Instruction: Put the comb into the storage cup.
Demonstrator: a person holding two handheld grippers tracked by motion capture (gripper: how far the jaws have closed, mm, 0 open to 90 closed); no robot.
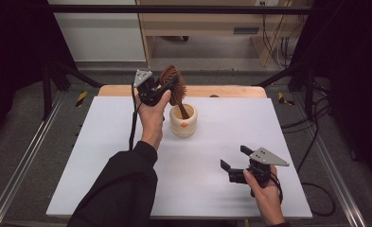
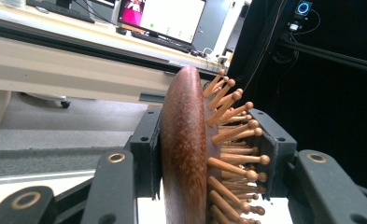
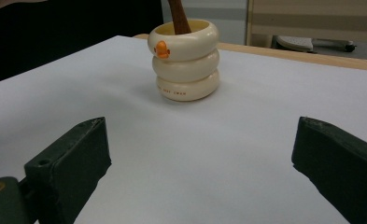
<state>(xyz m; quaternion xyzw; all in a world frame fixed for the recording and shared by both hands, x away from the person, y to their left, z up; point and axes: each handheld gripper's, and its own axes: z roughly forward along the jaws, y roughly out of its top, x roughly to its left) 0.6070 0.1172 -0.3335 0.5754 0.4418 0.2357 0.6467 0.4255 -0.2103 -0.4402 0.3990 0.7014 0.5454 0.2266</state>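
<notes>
Firmly gripped hairbrush (image 2: 186, 154), handle in cup (image 3: 186, 60) (cream) — upright

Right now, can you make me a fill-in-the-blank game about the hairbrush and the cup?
1. The left gripper is shut on the head of the wooden ____.
2. The brush's handle end sits inside the cream ____, which has an orange mark on its side.
3. The right gripper has its jaws ____ and holds nothing.
4. The white board lies on a ____ table.

Missing words: hairbrush; cup; open; wooden
</notes>
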